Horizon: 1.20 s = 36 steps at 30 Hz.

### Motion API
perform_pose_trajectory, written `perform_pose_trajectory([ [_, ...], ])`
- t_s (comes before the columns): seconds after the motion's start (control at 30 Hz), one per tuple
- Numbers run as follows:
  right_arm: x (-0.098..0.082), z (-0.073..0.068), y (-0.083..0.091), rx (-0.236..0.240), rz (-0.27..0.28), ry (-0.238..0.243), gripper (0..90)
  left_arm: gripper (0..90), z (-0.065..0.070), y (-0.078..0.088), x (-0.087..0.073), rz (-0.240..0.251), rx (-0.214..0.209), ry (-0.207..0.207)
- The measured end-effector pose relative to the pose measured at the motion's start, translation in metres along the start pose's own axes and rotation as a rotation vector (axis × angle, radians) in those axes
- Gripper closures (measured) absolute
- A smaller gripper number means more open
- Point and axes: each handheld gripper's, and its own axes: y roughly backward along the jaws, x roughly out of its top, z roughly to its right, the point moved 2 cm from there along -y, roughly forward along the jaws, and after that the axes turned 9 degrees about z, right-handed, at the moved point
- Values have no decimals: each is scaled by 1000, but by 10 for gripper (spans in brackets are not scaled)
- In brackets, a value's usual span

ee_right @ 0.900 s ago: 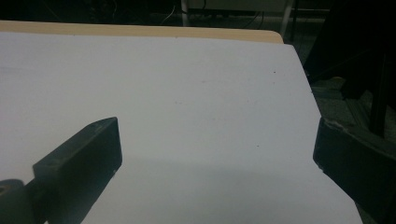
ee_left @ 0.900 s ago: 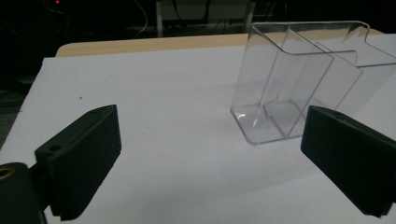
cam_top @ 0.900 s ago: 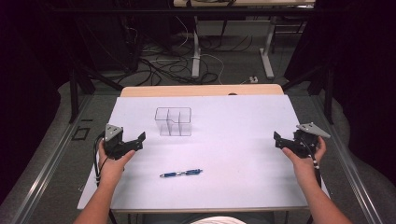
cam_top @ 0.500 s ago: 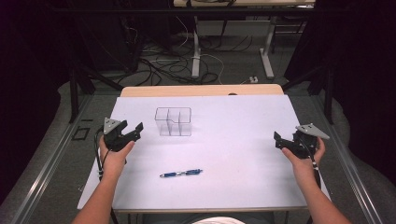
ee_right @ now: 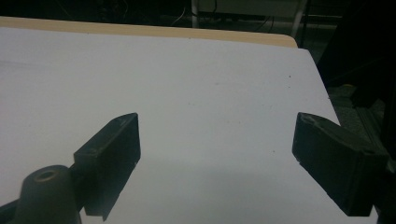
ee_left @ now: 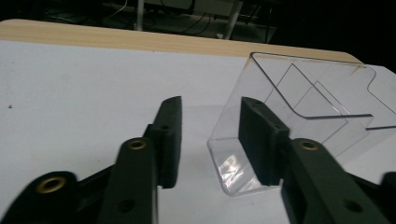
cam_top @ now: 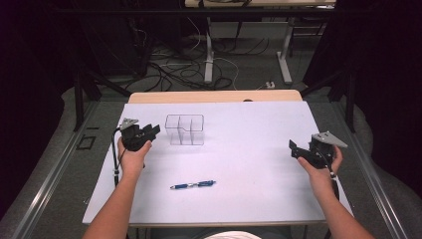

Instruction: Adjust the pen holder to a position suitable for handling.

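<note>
While the blue pen [cam_top: 193, 184] lies untouched nearest the person, the left gripper [cam_top: 148, 133] reaches for the clear organizer [cam_top: 184, 130] farther back on the white table [cam_top: 249, 149]. Its jaws stand apart, one already past the near wall, nothing pinched yet. Closing off-centre could, by this reading, shove or tip the light box. The right gripper [cam_top: 294, 148] hovers spread wide, low near the right edge.

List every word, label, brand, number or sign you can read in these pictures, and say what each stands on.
None can be read.
The blue pen: any print is too small to tell.
The clear organiser, white table cover and both tools carry no visible writing.
</note>
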Motion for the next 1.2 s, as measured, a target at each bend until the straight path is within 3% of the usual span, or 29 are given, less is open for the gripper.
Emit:
perform_pose_trajectory([
  [0.07,0,0,-1,8,6,3,153,703,0,-5,-2,0,-1,31],
  [0.2,-2,-2,-2,16,-12,-2,154,805,-2,-11,-5,-9,9,37],
  [0.43,-3,-1,-2,16,-14,1,155,896,-3,-23,-13,-25,12,74],
  [0.63,-4,0,-2,14,-17,-12,157,900,2,-30,-12,-51,-3,65],
  [0.7,-5,0,-2,14,-21,-13,157,900,12,-34,-9,-55,-19,49],
  [0.77,-5,0,-2,15,-21,-13,157,900,15,-35,-8,-49,-8,24],
  [0.83,-5,0,-1,18,-21,-7,157,900,17,-36,-9,-51,-11,41],
  [1.03,-6,1,-2,17,-27,-14,161,900,22,-38,-12,-65,-27,34],
  [1.2,-7,0,-3,23,-25,-29,164,900,35,-42,-14,-74,-44,34],
])
